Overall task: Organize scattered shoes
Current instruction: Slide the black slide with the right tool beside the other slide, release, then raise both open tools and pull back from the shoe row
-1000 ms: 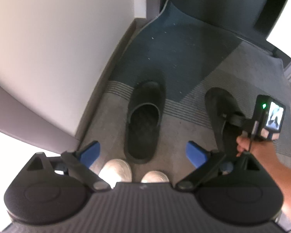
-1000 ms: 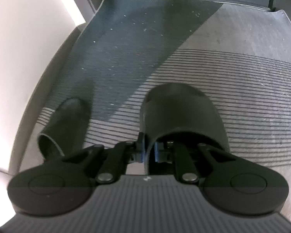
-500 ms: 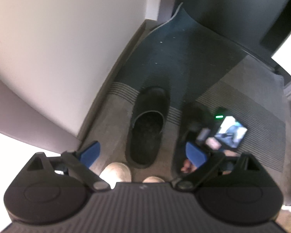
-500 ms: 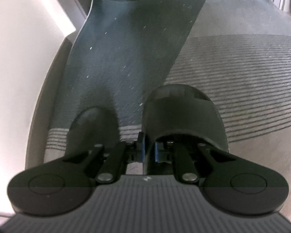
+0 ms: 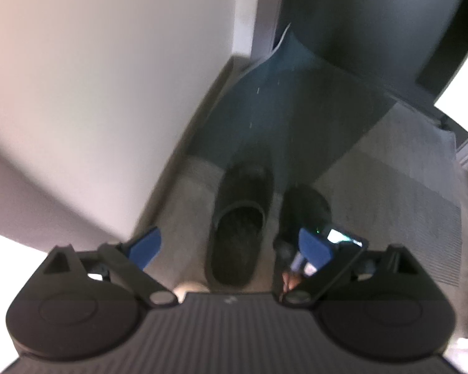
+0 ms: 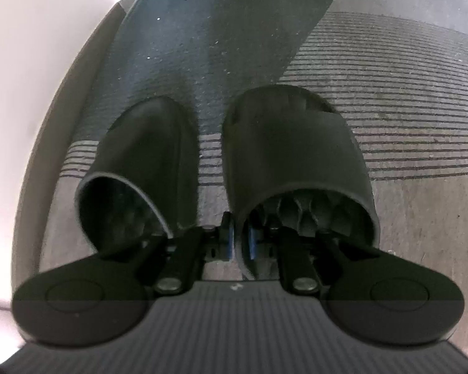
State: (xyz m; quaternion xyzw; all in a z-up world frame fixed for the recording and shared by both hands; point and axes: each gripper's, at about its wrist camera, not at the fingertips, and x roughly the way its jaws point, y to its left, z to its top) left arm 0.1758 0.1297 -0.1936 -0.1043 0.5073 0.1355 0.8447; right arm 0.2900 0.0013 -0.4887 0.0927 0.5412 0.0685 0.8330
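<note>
Two black slippers lie side by side on the mat, toes pointing away. The left slipper [image 6: 140, 155] [image 5: 240, 218] rests alone near the wall. My right gripper [image 6: 241, 240] has its blue pads on either side of the left side wall of the right slipper [image 6: 296, 149] [image 5: 305, 205]; its jaws are opening, with that wall still between the pads. In the left wrist view the right gripper's body [image 5: 343, 237] partly hides that slipper's heel. My left gripper [image 5: 229, 246] hovers above the slippers, open and holding nothing.
A grey striped mat [image 6: 390, 93] with a dark teal section covers the floor. A white wall [image 5: 93, 93] runs along the left, close to the left slipper. A dark door [image 5: 358, 31] stands at the far end. The person's light shoe toe [image 5: 187, 288] shows below.
The right gripper carried the right slipper leftward and down until it lies close beside the left slipper. The left gripper drew back and up a little, still open.
</note>
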